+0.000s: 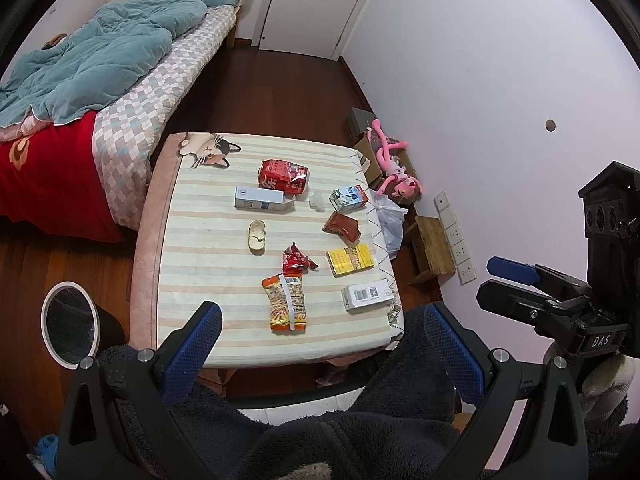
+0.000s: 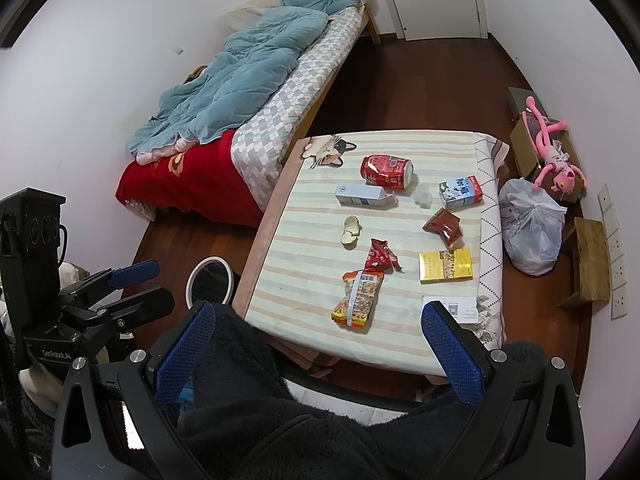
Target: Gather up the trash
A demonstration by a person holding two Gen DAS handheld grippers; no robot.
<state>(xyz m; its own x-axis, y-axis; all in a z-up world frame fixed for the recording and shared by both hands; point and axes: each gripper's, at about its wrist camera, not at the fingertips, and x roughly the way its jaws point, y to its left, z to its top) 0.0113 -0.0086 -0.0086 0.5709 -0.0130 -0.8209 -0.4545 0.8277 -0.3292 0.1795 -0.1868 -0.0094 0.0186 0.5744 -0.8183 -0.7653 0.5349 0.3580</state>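
Both the left claw and right claw hang spread apart, holding nothing, short of the desk, where an orange snack packet, red wrapper, yellow box and crushed red can lie scattered, a round bin just left of it.

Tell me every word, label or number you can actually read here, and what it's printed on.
"DAS": white letters on the right gripper body, seen from the left wrist view.
White lettering on the left gripper body: too blurred to read.
Red can, milk carton, yellow box, snack packet, white box with barcode: print too small to read.
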